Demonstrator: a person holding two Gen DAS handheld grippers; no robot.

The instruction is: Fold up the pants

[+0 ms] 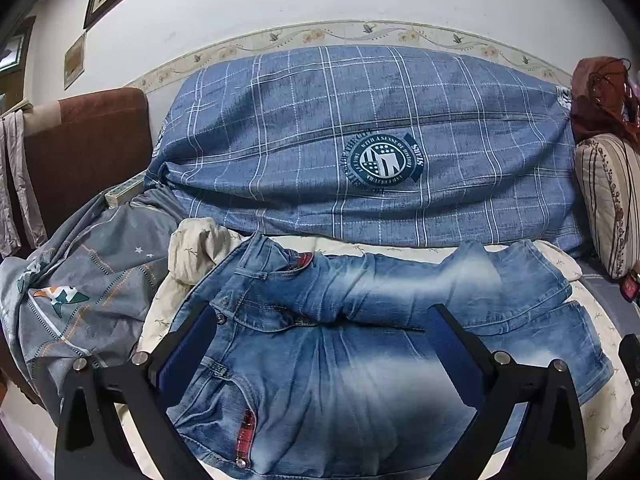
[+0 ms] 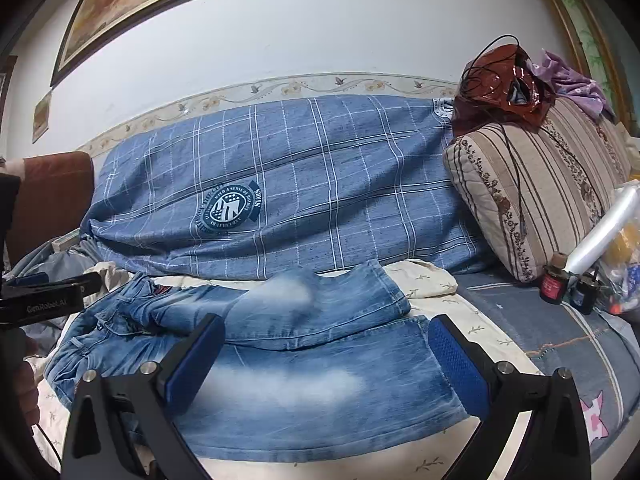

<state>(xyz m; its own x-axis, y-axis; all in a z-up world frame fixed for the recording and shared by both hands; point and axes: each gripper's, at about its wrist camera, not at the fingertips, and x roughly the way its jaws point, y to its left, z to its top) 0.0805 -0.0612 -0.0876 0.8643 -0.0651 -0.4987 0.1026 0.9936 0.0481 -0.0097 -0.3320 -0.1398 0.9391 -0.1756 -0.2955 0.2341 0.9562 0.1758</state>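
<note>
Looking at the start of the fold: jeans [image 1: 320,360] lie flat on the cream sheet [image 2: 472,312] on the bed, waistband toward 9 o'clock, hems toward 3 o'clock. One leg already sits partly over the other, skewed, its cuff near the blue checked quilt [image 1: 360,140] at 12 o'clock. So legs look roughly stacked but not aligned.

Left gripper [image 1: 320,332] hovers over the waist and hip area, jaws wide, nothing between the pads, no cloth pinched. Right gripper [image 2: 326,344] hovers over the lower legs, also wide, empty. In the right wrist view the left tool shows at 9 o'clock beside the waistband.

My read: approach phase, no grasp yet. Task barely begun.

Next move likely calls for:
- left tongs dropping onto the waistband edge, right tongs onto the cuffs at 3 o'clock
- pinching both layers, not just the top leg
- squaring the upper leg onto the lower one, or carrying the hems over toward the waist

Watch-outs, as I judge them: denim is stiff and thick, double seams may slip from the pads; the cream sheet under it could get pinched along. Striped cushion [image 2: 540,184] at 2 o'clock is clear of the jeans.
</note>
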